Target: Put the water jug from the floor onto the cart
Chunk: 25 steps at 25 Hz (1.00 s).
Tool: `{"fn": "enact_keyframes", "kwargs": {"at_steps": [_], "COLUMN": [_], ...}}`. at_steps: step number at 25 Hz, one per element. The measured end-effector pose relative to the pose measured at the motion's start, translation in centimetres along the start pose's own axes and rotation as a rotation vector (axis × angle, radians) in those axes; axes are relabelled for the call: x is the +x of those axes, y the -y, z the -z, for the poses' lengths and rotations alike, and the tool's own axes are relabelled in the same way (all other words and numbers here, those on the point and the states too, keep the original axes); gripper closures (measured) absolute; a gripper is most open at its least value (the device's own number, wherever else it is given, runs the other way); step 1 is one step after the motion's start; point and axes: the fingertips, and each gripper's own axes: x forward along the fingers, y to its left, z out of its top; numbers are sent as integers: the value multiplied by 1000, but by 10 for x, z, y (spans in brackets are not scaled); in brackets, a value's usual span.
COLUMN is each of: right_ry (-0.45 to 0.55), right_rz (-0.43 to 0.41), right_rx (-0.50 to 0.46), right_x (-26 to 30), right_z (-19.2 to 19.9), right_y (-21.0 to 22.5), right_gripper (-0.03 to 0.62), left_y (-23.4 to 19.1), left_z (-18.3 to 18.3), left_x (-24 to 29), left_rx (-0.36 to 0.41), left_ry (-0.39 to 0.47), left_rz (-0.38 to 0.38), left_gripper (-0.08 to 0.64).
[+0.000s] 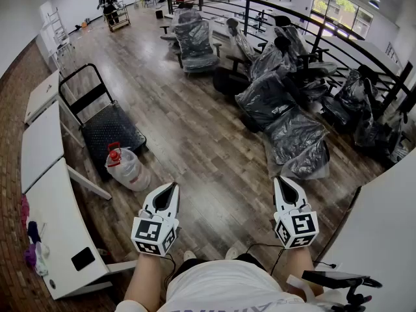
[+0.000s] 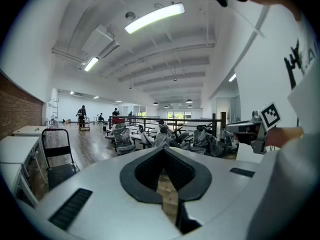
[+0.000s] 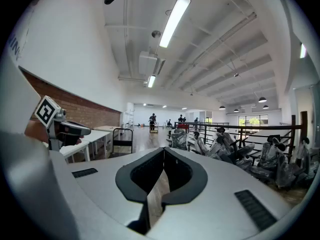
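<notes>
The water jug [image 1: 127, 168], clear plastic with a red cap, is on the wooden floor against the near end of the black platform cart [image 1: 112, 129], whose handle stands upright at its far end. My left gripper [image 1: 173, 186] is held level a little right of and nearer than the jug, its jaws closed to a point with nothing between them. My right gripper [image 1: 278, 180] hovers further right, also shut and empty. The cart [image 2: 56, 160] shows at the left of the left gripper view and, farther off, the cart [image 3: 121, 141] appears in the right gripper view. The jug is in neither gripper view.
White tables [image 1: 44, 145] line the left wall beside the cart. Several office chairs wrapped in plastic [image 1: 292, 132] crowd the right side before a black railing [image 1: 260, 5]. A person stands by a trolley [image 1: 112, 10] at the far end. Bare wooden floor [image 1: 214, 168] lies ahead of me.
</notes>
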Motion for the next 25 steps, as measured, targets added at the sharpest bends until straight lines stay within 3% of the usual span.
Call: {"fn": "enact_keyframes", "kwargs": {"at_steps": [10,16,25], "right_ry": [-35,-19,-30], "right_rz": [-137,-238,-225], "right_rx": [92,65,-13], "right_x": [31,64,121], "right_z": [43,36,0], "right_y": [17,-12,-38], "right_gripper": [589,589,589], "left_y": [27,0,-72], "left_z": [19,14,8], "left_x": [-6,-12,23], "left_rx": [24,3,-47], "left_ry": [-73,-56,5], "left_rz": [-106,-200,-176], "left_gripper": [558,558,558]}}
